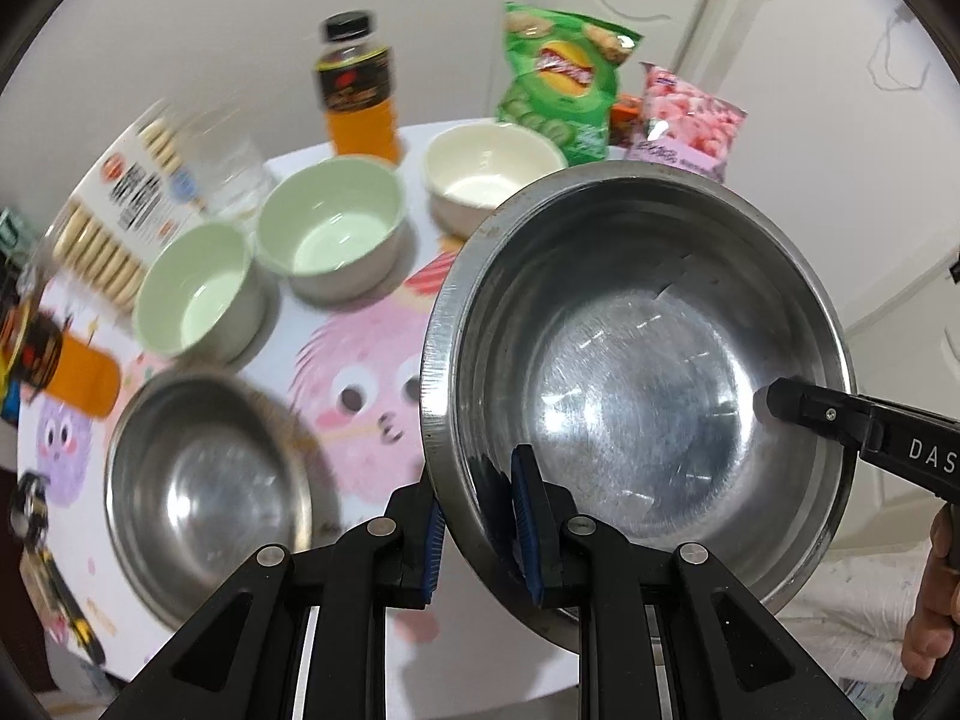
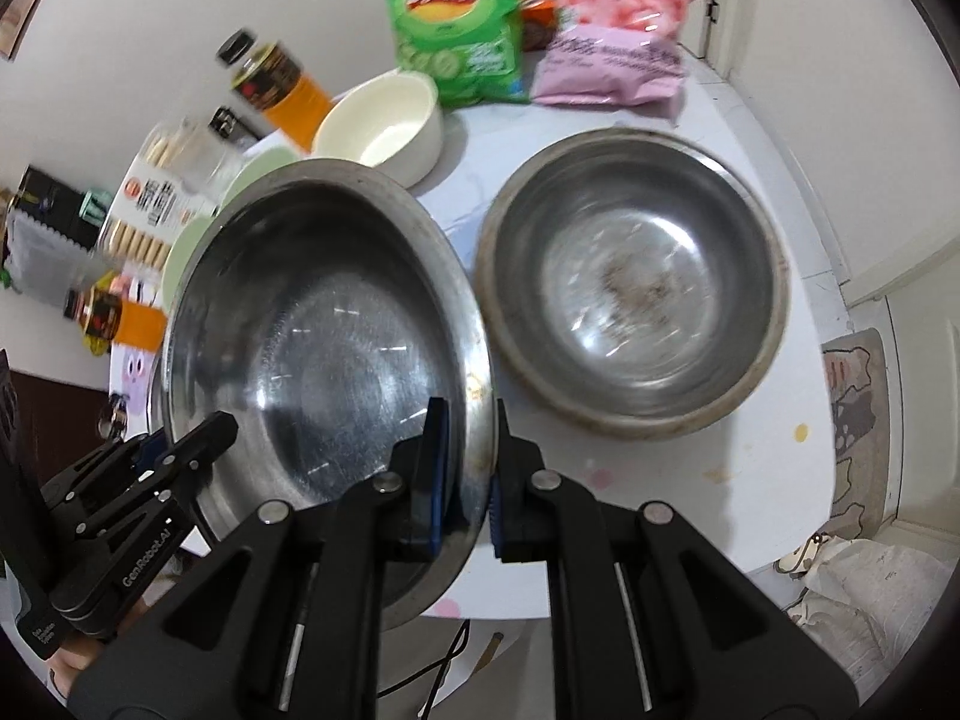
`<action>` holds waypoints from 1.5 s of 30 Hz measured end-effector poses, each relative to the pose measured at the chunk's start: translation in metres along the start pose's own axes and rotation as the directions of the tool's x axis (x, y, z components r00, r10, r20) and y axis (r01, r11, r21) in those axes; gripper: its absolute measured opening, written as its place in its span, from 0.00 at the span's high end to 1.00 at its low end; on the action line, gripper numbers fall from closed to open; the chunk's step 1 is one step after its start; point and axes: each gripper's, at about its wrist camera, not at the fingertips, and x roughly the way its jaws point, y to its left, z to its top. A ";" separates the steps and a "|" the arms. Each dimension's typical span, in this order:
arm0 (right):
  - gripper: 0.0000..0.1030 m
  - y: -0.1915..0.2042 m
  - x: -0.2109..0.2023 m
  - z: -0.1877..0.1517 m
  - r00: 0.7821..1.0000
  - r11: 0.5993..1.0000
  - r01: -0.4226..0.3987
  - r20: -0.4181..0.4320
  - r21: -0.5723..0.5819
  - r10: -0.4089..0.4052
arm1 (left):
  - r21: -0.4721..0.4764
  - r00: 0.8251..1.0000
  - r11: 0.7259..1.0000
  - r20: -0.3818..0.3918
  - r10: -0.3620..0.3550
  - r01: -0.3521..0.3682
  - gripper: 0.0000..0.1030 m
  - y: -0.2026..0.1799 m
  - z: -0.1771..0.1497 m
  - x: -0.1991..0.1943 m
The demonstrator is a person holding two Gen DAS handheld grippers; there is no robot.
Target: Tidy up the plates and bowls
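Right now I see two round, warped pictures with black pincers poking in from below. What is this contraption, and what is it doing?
No robot here: a person holds hand-operated tongs in each hand, each with a wide-angle camera looking along its fingers. One picture comes from the left tongs, the other from the right tongs. Both are clamped on opposite rims of one steel bowl, held tilted above the table. On the table are two more steel bowls, two green bowls, a cream bowl, snack bags, biscuits and orange drink bottles.
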 end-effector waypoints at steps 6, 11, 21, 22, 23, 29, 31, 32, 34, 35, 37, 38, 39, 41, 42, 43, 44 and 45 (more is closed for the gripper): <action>0.87 -0.035 -0.013 0.013 0.999 0.997 0.017 0.036 0.075 -0.019 | 0.075 1.000 0.997 0.011 -0.023 0.022 0.80 -0.037 0.032 0.012; 0.87 -0.066 -0.022 0.021 0.998 0.989 0.029 0.057 0.143 -0.037 | 0.115 0.999 0.993 0.001 -0.042 0.042 0.80 -0.065 0.050 0.022; 0.87 -0.108 -0.020 0.040 0.997 0.982 0.054 0.048 0.182 -0.064 | 0.122 0.998 0.991 -0.026 -0.052 0.055 0.80 -0.099 0.073 0.050; 0.87 -0.111 -0.018 0.042 0.997 0.982 0.055 0.044 0.182 -0.064 | 0.121 0.998 0.991 -0.030 -0.049 0.053 0.80 -0.101 0.074 0.052; 0.87 -0.114 -0.017 0.044 0.997 0.982 0.055 0.039 0.182 -0.063 | 0.119 0.998 0.992 -0.033 -0.046 0.049 0.80 -0.103 0.075 0.054; 0.87 -0.128 -0.001 0.050 0.999 0.982 0.051 0.002 0.183 -0.052 | 0.096 0.997 0.995 -0.066 -0.028 0.034 0.80 -0.106 0.075 0.074; 0.87 -0.131 0.004 0.052 0.999 0.982 0.050 -0.008 0.183 -0.049 | 0.093 0.997 0.995 -0.073 -0.022 0.029 0.80 -0.106 0.075 0.078; 0.87 -0.132 0.006 0.052 0.999 0.982 0.049 -0.012 0.184 -0.047 | 0.093 0.997 0.995 -0.076 -0.021 0.028 0.80 -0.106 0.075 0.079; 0.87 -0.134 0.009 0.052 0.999 0.982 0.047 -0.020 0.184 -0.045 | 0.091 0.997 0.996 -0.081 -0.017 0.024 0.80 -0.107 0.076 0.081; 0.87 -0.135 0.010 0.051 0.999 0.982 0.047 -0.021 0.184 -0.044 | 0.091 0.996 0.996 -0.082 -0.016 0.023 0.80 -0.108 0.077 0.082; 0.87 -0.137 0.011 0.051 0.999 0.982 0.046 -0.025 0.183 -0.042 | 0.093 0.996 0.995 -0.087 -0.014 0.022 0.80 -0.109 0.077 0.084; 0.87 -0.138 0.012 0.051 0.999 0.982 0.045 -0.027 0.184 -0.041 | 0.095 0.996 0.995 -0.088 -0.012 0.021 0.80 -0.110 0.078 0.085; 0.87 -0.138 0.012 0.051 0.999 0.982 0.045 -0.028 0.185 -0.041 | 0.096 0.996 0.995 -0.090 -0.009 0.018 0.80 -0.111 0.078 0.087; 0.87 -0.140 0.015 0.051 0.999 0.982 0.047 -0.034 0.185 -0.041 | 0.097 0.996 0.995 -0.093 -0.005 0.014 0.80 -0.112 0.078 0.089; 0.87 -0.141 0.016 0.051 0.998 0.982 0.048 -0.037 0.184 -0.042 | 0.093 0.996 0.996 -0.093 -0.005 0.013 0.80 -0.112 0.078 0.091; 0.87 -0.142 0.018 0.052 0.998 0.982 0.048 -0.039 0.184 -0.042 | 0.089 0.996 0.996 -0.093 -0.004 0.012 0.80 -0.112 0.078 0.092; 0.87 -0.144 0.019 0.051 0.998 0.982 0.047 -0.040 0.184 -0.040 | 0.087 0.996 0.996 -0.094 -0.003 0.012 0.80 -0.112 0.078 0.094; 0.87 -0.145 0.020 0.051 0.998 0.982 0.046 -0.042 0.185 -0.039 | 0.086 0.995 0.996 -0.097 -0.002 0.010 0.80 -0.113 0.077 0.096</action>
